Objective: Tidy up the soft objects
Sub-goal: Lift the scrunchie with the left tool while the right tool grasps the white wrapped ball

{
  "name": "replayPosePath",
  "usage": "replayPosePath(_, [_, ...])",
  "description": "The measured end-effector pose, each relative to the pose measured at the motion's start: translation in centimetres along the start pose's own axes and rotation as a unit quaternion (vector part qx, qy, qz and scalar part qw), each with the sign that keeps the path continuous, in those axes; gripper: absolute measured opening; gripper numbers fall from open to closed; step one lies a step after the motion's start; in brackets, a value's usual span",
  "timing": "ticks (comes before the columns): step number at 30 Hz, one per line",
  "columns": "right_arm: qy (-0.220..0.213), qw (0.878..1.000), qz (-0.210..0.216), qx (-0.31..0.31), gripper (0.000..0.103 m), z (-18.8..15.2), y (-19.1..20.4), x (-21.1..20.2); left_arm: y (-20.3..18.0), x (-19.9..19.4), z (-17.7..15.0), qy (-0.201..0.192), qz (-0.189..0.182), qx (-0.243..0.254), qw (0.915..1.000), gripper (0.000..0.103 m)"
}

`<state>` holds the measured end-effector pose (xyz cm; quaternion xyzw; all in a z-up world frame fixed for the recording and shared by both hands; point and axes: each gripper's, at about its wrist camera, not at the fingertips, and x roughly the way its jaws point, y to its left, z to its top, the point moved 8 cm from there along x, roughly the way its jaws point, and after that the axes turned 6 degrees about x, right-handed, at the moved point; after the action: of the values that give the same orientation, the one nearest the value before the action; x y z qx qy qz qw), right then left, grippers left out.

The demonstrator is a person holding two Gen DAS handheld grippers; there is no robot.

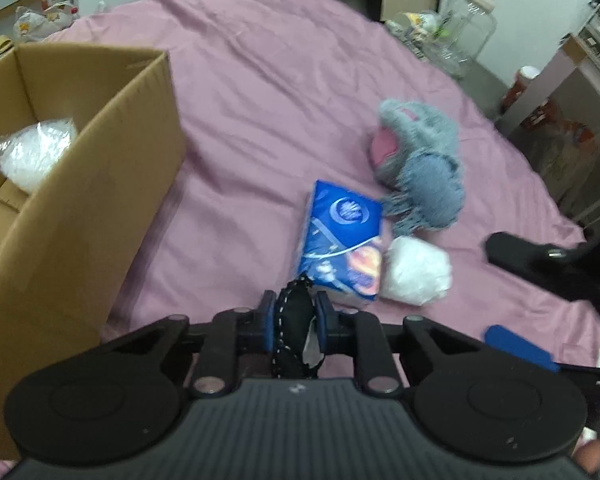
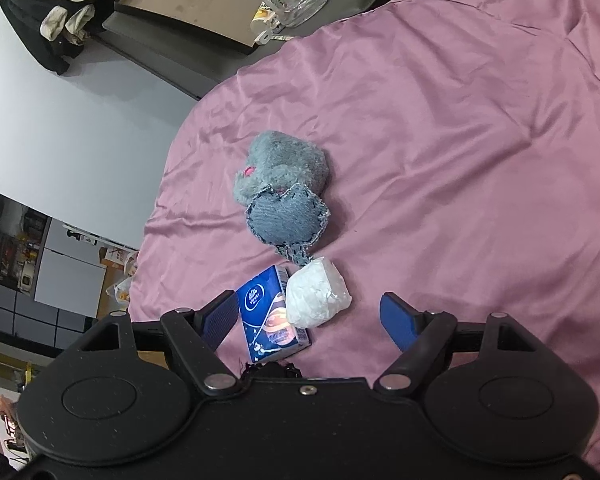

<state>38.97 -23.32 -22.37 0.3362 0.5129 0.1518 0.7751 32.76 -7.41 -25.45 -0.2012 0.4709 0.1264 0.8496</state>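
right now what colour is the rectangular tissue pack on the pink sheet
Deep blue with white and orange print; the rectangular tissue pack shows best in the left wrist view.

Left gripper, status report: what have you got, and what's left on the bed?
Left gripper shut on black pouch. Right gripper open, empty. Tissue pack, white bag, plush toy on bedspread. Box unobstructed.

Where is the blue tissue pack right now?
The blue tissue pack lies on the pink bedsheet, just ahead of the left gripper, touching the white plastic-wrapped bundle on its right, with the grey plush toy beyond it.
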Motion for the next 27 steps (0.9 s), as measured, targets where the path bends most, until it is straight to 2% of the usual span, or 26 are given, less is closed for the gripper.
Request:
replayPosePath(3, [0.0,1.0,-0.008,-0.007,0.076,-0.1,0.2,0.6,-0.3,-0.9,0.4,-0.011,-0.008,0.005,0.9999,0.019])
replayPosePath(13, [0.009,0.999,-0.033,-0.017,0.063,-0.5,0.5,2.9,0.5,-4.2,2.5,-0.043,-0.03,-0.006,0.9986,0.019])
replayPosePath(24, [-0.001,0.996,-0.07,-0.063,0.063,-1.2,1.6,4.3,3.0,-7.0,4.2,-0.058,-0.048,-0.018,0.997,0.019])
replayPosePath(26, [0.002,0.993,-0.088,-0.072,0.055,-1.4,1.4,5.0,3.3,-7.6,4.4,-0.058,-0.055,-0.018,0.9967,0.019])
replayPosePath(27, [0.005,0.992,-0.099,-0.074,0.046,-1.5,1.0,5.3,3.5,-7.9,4.5,-0.059,-0.059,-0.015,0.9964,0.019])
